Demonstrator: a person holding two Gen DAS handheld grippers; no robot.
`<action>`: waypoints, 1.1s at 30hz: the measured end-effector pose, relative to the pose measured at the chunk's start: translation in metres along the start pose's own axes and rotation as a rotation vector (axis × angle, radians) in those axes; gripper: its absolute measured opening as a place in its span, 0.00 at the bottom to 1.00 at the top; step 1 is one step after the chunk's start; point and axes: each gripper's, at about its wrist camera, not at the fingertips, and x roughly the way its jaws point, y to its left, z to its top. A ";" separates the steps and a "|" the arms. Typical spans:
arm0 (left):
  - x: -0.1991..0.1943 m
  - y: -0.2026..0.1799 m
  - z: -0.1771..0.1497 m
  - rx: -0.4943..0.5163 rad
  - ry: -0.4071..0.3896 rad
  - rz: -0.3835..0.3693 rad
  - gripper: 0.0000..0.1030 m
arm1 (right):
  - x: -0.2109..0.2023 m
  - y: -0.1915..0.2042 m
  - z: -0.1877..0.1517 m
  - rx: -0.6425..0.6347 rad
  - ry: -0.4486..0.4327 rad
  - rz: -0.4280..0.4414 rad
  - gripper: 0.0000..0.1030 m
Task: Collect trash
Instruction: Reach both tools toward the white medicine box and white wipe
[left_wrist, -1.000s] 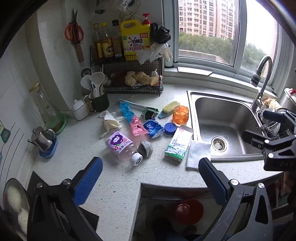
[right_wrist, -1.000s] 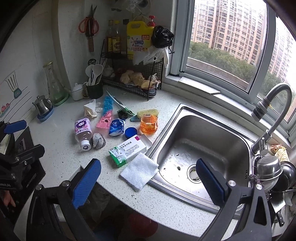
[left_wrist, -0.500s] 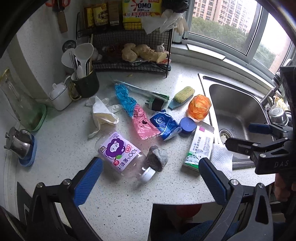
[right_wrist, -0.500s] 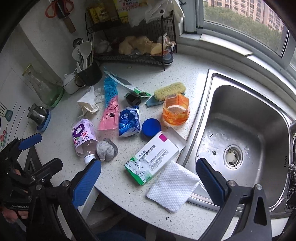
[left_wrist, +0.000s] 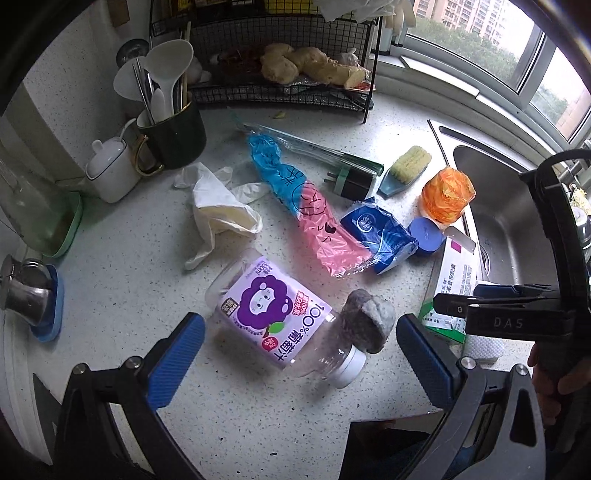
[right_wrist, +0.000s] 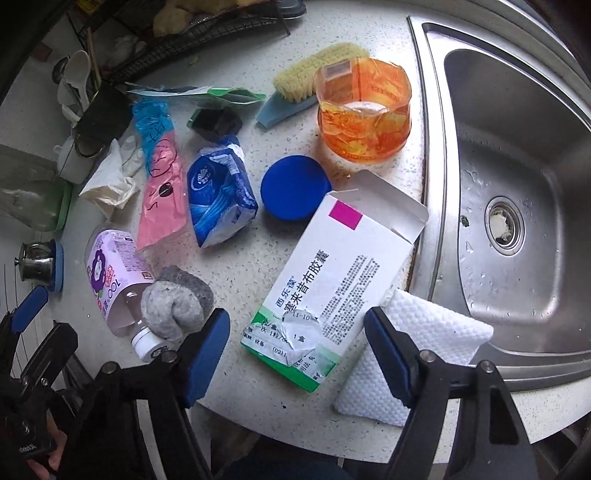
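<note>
A clear juice bottle (left_wrist: 273, 310) with a purple label lies on the counter, and a grey crumpled wad (left_wrist: 365, 321) rests against its neck. My left gripper (left_wrist: 299, 354) hangs open just above them, a finger on each side. A white-and-green medicine box (right_wrist: 332, 273) with an open flap lies by the sink, partly over a white paper towel (right_wrist: 417, 350). My right gripper (right_wrist: 297, 343) points down over the box's near end; its jaws are closing with the box between them, and the pads are clear of it. A blue tissue pack (right_wrist: 218, 192) and a pink-and-blue wrapper (left_wrist: 306, 206) lie behind.
A steel sink (right_wrist: 517, 166) opens to the right. An orange cup (right_wrist: 365, 110), a blue lid (right_wrist: 295, 186) and a scrub brush (left_wrist: 406, 166) sit near it. A dark utensil mug (left_wrist: 173, 129), a wire rack (left_wrist: 280, 55) and a crumpled white glove (left_wrist: 218, 206) stand further back.
Both grippers have dropped toward the counter and tipped downward. The left now sits over the bottle, the right over the medicine box with its jaws narrower.
</note>
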 end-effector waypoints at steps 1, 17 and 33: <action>0.001 0.002 0.001 0.000 0.001 -0.004 1.00 | -0.001 0.002 0.001 0.000 -0.001 -0.010 0.72; 0.014 0.008 0.008 0.033 0.023 -0.057 1.00 | -0.023 0.006 0.027 0.134 0.035 -0.062 0.72; 0.017 0.020 0.010 0.019 0.033 -0.067 1.00 | -0.012 0.014 0.044 0.077 0.013 -0.146 0.67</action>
